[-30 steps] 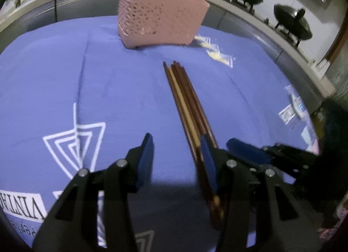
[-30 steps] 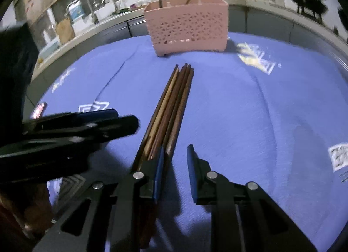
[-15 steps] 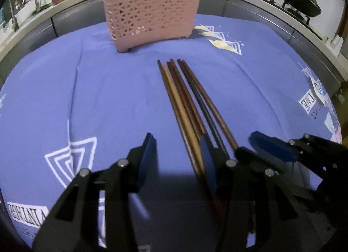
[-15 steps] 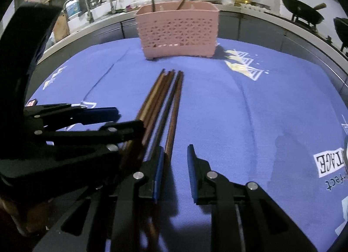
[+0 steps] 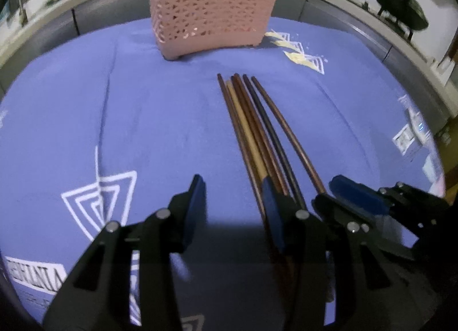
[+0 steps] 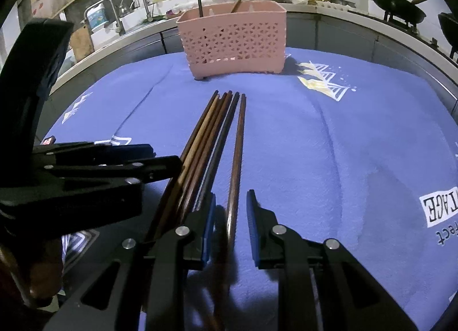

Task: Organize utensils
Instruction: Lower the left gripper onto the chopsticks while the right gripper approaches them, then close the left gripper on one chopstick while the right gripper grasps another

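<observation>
Five long, thin wooden chopsticks (image 6: 213,142), brown with one pale and one near-black, lie side by side on the blue printed cloth (image 6: 343,159) covering the desk, their tips pointing at the pink perforated plastic utensil basket (image 6: 233,40) beyond them. The rightmost brown chopstick (image 6: 237,153) lies slightly apart from the other four and runs into the gap between the right gripper's (image 6: 230,213) fingers, which stand narrowly apart on either side of it; neither blue pad visibly presses on it. The other four pass just left of its left finger (image 6: 207,222). The left gripper (image 5: 233,210) has its fingers moderately spread with only bare cloth between them; its right finger (image 5: 272,216) sits over the near part of the bundle, and whether it touches the sticks cannot be told. The basket, well ahead of both pairs of fingers, holds a dark stick and a brown one upright. Behind it run a kitchen counter, a tap and dark woks (image 6: 396,5)
</observation>
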Demonstrator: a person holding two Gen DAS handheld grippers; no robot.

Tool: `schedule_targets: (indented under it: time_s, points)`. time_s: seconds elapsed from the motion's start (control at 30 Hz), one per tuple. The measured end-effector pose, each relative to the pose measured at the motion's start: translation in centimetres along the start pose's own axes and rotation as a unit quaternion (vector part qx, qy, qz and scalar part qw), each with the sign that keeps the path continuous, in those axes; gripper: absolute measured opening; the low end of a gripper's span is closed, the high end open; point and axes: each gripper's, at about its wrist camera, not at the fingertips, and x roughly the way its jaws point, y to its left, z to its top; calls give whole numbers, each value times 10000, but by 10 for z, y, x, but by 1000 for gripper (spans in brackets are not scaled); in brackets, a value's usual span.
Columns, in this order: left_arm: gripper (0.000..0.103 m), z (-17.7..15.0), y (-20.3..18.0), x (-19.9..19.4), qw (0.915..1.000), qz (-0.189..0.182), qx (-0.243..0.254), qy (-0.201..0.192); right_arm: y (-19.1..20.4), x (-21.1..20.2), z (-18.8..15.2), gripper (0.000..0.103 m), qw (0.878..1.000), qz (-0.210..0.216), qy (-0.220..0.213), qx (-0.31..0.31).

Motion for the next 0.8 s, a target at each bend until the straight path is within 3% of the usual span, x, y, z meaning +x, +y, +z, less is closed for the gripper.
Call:
schedule_targets:
  time_s: [0.2,0.4,0.43,0.47,0.5,0.53,0.8]
  points:
    - [42,3,1,2,9999,119,-42,58,-3,-1,-1,22,10000,17,-21,90]
    - [41,3,-10,6,9985,457,307,-24,4,1,-5,23,10000,-17,-6,-67]
    - [35,2,-9,6,9982,496,338,-76,4,0,-5,22,10000,-42,-12,-81]
    - [19,2,-6,5,9982,488,320,-113,3,0,-5,22,9999,-84,-22,-71]
    - [11,3,-2,5,9986,438,281,-99,1,0,-4,22,9999,-105,-30,-48]
    - [7,4,2,4,9989,394,228,-65,-2,0,-4,22,9999,-130,-36,-16]
    - [6,-10,50,-12,9994,338,-16,-30,-12,-3,-6,22,9997,-201,-48,139]
